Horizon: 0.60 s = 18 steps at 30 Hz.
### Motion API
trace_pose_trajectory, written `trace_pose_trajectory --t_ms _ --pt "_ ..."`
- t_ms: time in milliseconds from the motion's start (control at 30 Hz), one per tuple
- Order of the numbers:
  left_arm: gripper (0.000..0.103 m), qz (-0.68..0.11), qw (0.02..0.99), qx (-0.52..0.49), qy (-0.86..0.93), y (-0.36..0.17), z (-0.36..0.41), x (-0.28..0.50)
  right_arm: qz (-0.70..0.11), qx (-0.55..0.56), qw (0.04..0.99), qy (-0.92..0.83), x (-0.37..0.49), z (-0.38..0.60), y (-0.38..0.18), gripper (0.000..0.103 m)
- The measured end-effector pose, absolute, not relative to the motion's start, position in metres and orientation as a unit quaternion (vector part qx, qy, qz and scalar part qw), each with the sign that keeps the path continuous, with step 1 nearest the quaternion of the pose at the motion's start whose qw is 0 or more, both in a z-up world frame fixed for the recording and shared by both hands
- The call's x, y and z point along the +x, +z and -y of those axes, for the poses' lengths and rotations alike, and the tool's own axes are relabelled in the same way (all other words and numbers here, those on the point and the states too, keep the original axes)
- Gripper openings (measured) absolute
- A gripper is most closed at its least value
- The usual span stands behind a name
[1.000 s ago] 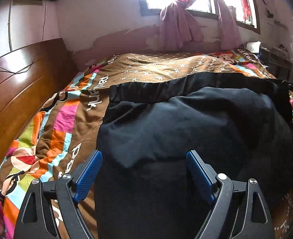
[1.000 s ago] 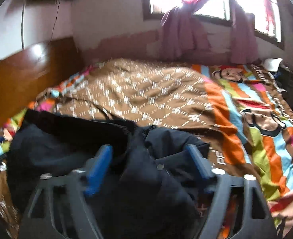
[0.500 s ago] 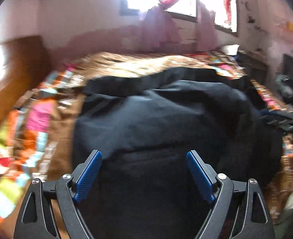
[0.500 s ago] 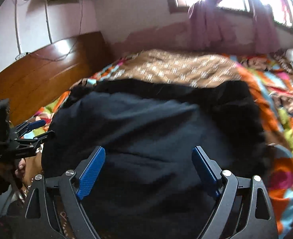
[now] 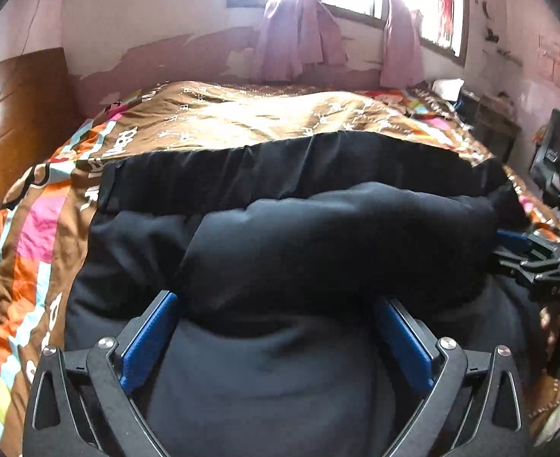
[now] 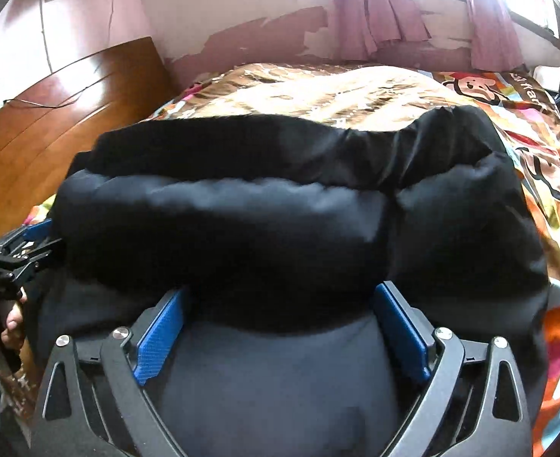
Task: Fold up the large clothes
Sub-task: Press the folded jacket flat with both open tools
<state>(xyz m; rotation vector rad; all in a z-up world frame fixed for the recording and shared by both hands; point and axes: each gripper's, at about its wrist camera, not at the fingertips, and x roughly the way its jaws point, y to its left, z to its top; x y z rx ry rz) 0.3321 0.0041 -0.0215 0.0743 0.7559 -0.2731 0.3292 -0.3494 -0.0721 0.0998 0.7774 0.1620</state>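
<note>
A large black padded garment [image 5: 318,236] lies on the bed, its near part rolled into a thick fold. It also fills the right wrist view [image 6: 280,228]. My left gripper [image 5: 276,327] is open, its blue pads on either side of the fold's near edge, fabric between them. My right gripper [image 6: 280,323] is open the same way at the other side. The right gripper shows at the right edge of the left wrist view [image 5: 538,262], and the left gripper at the left edge of the right wrist view [image 6: 17,251].
The bed carries a brown and multicoloured quilt [image 5: 241,122]. A wooden headboard [image 6: 51,114] stands at the left. A window with pink curtains [image 5: 299,49] is on the far wall. Dark furniture [image 5: 554,152] stands at the right of the bed.
Both grippers have moved in over the garment and now face it side by side. The garment's near part has bunched into a thick roll between the open fingers.
</note>
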Motion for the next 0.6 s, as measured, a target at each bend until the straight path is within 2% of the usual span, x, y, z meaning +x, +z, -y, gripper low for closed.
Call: trace_pose_trajectory --t_ms 333,600 --pt "0.103 -0.408 0.904 0.036 -0.124 -0.032 0.004 0.379 -0.397 0.047 0.914 0.063 0.394 0.361 -0.079 0.094" --pt "0.103 -0.427 0.893 0.009 -0.146 -0.048 0.001 0.397 -0.393 0.057 0.915 0.079 0.407 0.363 -0.095 0.099"
